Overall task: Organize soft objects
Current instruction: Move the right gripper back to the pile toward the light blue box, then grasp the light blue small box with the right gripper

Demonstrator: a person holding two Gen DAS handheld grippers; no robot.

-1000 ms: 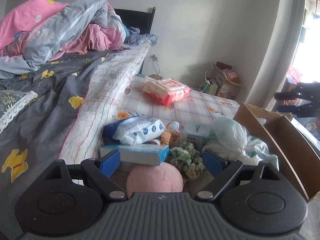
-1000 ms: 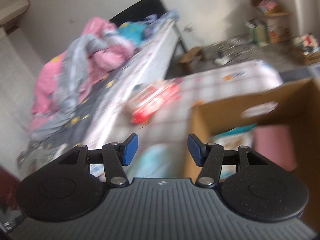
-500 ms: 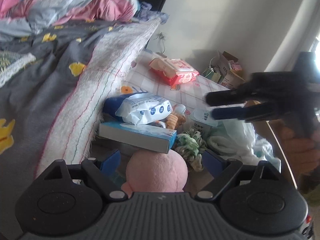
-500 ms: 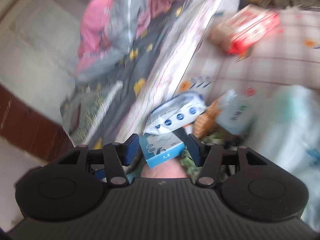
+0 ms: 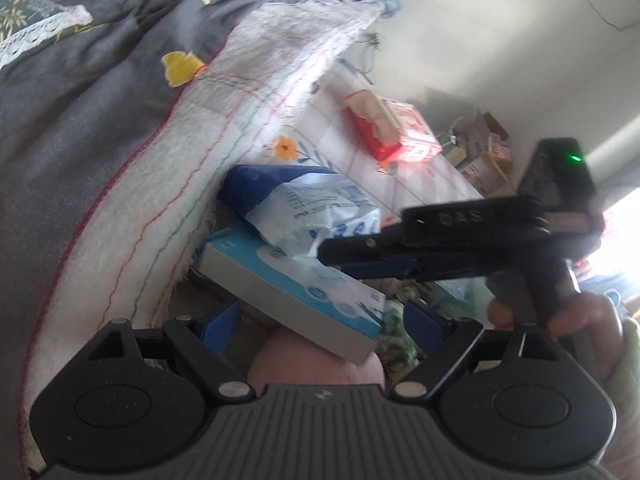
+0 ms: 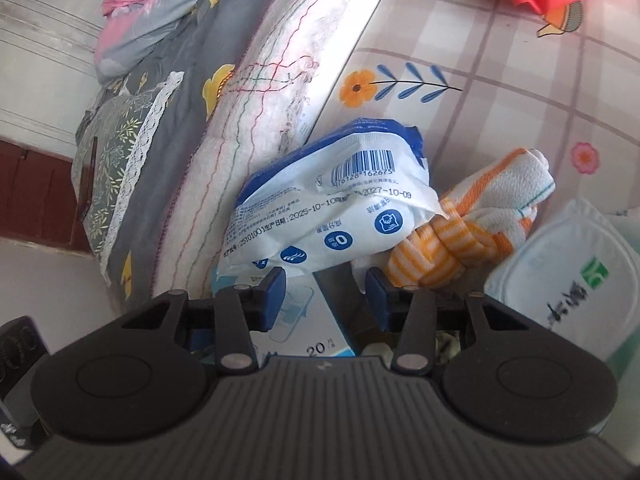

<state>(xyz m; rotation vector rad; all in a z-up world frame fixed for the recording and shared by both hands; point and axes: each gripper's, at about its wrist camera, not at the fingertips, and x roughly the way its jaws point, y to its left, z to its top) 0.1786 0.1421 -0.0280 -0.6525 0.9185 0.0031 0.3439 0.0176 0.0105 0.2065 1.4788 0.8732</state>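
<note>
A blue and white soft pack (image 6: 332, 204) lies on a light blue flat box (image 5: 292, 288) beside the bed. My right gripper (image 6: 324, 294) is open, its fingers just below the pack and over the box (image 6: 308, 332). It shows in the left wrist view (image 5: 372, 256) reaching in from the right. My left gripper (image 5: 320, 320) is open, with a pink plush ball (image 5: 316, 364) between its fingers under the box. An orange-striped knotted cloth (image 6: 468, 232) lies right of the pack.
The bed's white blanket edge (image 5: 192, 184) hangs close on the left. A red and white pack (image 5: 392, 128) lies farther back on the checked mat (image 6: 500, 80). A white wipes tub (image 6: 568, 272) stands at the right. Green patterned fabric (image 5: 396, 336) lies by the ball.
My right gripper swung left from the cardboard box and came down to the blue and white pack. My left gripper dropped lower and closer to the pile.
</note>
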